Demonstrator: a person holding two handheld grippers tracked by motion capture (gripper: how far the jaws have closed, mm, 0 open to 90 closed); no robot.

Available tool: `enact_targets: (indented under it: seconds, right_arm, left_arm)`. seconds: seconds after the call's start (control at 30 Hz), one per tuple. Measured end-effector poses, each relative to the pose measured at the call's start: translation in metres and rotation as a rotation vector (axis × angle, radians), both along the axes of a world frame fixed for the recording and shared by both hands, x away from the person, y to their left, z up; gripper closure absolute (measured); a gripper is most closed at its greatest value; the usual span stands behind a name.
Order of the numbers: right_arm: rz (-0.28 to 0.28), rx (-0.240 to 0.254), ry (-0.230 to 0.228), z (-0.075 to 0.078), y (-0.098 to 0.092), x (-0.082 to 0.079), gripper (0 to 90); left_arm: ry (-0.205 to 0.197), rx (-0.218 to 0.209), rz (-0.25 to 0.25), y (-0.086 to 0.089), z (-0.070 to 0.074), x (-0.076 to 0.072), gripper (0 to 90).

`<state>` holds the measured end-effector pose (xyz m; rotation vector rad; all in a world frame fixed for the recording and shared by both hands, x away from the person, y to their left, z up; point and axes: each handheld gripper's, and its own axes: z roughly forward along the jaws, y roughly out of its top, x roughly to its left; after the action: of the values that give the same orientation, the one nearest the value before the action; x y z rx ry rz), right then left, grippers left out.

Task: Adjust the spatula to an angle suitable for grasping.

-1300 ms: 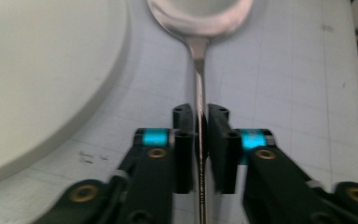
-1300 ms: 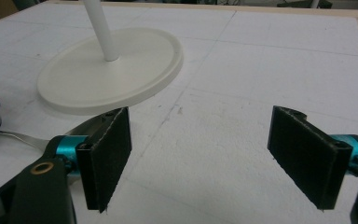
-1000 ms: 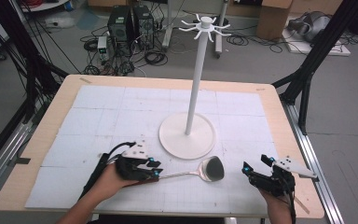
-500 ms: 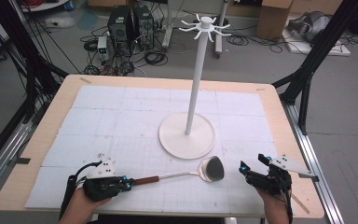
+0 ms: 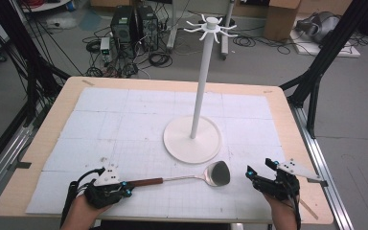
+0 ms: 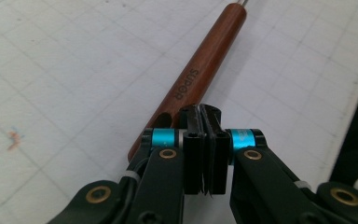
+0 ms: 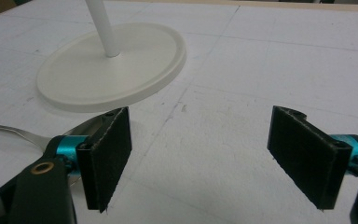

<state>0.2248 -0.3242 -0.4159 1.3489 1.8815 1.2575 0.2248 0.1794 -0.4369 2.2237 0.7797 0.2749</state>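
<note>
The left gripper [image 6: 200,112] has its jaws pressed together over the near end of the spatula's wooden handle [image 6: 200,70] (nothing between them); the right gripper [image 7: 200,158] gapes apart near the stand base [image 7: 112,70].

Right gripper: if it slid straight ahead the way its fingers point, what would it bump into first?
Probably nothing soon. The right gripper, fingers wide apart, points across bare white mat. The stand's round base and the spatula's metal head lie off to one side of that line, though depth is hard to judge.
</note>
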Motion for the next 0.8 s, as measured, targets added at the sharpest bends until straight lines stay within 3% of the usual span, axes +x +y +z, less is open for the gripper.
enact_targets:
  seconds: [0.2, 0.43, 0.6, 0.8]
  right_arm:
    - [0.006, -0.006, -0.002, -0.001, 0.000, 0.001, 21.1]
    - [0.006, -0.004, 0.004, -0.001, 0.000, 0.001, 22.1]
    - [0.006, -0.003, 0.005, -0.001, 0.000, 0.001, 22.1]
    - [0.007, -0.006, 0.006, -0.001, 0.000, 0.001, 22.1]
  left_arm:
    - [-0.010, 0.026, 0.104, 0.005, 0.001, 0.015, 83.9]
    - [-0.018, -0.006, 0.233, 0.004, -0.002, 0.036, 82.2]
    - [-0.034, -0.003, 0.293, 0.001, -0.003, 0.048, 82.2]
    - [-0.043, 0.008, 0.319, -0.003, -0.003, 0.064, 81.8]
